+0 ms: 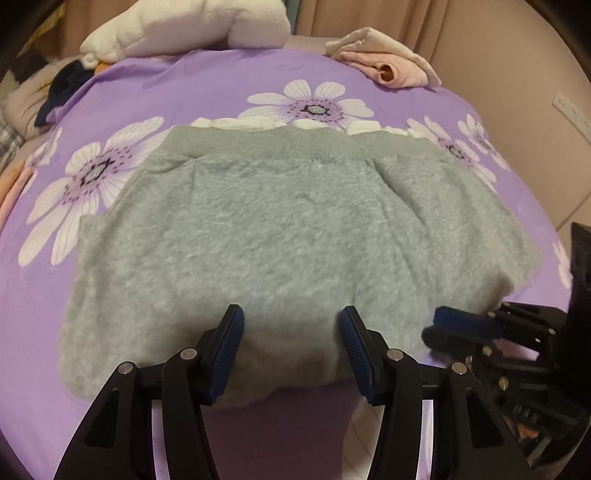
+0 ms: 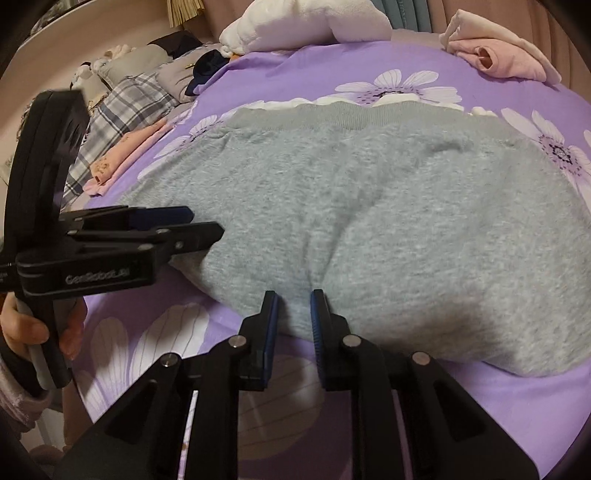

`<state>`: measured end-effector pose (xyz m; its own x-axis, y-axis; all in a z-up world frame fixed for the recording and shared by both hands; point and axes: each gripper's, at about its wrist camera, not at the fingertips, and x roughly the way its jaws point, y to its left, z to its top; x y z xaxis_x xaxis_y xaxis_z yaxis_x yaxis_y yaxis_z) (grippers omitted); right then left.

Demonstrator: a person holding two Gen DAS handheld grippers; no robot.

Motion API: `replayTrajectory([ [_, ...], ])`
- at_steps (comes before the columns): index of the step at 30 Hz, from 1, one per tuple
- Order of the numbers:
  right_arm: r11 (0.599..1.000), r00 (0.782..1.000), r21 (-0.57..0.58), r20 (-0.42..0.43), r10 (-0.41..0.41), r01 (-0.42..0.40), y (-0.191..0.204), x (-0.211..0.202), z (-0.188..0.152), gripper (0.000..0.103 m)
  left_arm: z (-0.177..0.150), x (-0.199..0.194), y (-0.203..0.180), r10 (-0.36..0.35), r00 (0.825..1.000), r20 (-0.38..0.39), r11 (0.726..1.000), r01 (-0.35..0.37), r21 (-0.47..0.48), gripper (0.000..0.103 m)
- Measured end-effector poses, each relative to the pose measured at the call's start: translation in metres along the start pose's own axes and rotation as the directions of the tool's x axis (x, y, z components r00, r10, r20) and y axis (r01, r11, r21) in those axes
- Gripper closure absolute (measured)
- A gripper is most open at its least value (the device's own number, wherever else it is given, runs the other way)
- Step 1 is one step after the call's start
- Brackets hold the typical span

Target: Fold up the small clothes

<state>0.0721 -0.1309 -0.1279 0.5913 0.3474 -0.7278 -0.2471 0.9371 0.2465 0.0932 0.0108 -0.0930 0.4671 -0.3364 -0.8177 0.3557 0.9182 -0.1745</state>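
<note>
We see a grey fleece garment point(image 1: 295, 229) spread flat on the bed, its pile soft and fuzzy, with a ribbed knit band point(image 1: 266, 142) along the far edge and a strip of white fabric point(image 1: 236, 122) showing just beyond that band. Its near edge is rounded and doubled over.

Our left claw point(image 1: 291, 325) stands at a middling width over that near edge, the cloth lying between its blue ribbed pads point(image 1: 233, 343) without either pad pressing on it. Our right claw point(image 2: 293, 306) is narrow, and a small ridge of fleece at the near edge is pinched between its pads.

Under the garment lies a smooth purple bedsheet point(image 1: 207, 85) printed with large white daisies. At the far right sits a folded pink garment point(image 1: 388, 68), at the far left a white plush cushion point(image 1: 192, 29).
</note>
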Motion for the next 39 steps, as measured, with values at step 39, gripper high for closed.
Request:
replayTrajectory([
  [39, 0.912, 0.976, 0.380, 0.078, -0.201, 0.158, -0.127, -0.035, 0.081, 0.073, 0.026, 0.000, 0.054, 0.112, 0.993, -0.029, 0.985, -0.114, -0.127, 0.049],
])
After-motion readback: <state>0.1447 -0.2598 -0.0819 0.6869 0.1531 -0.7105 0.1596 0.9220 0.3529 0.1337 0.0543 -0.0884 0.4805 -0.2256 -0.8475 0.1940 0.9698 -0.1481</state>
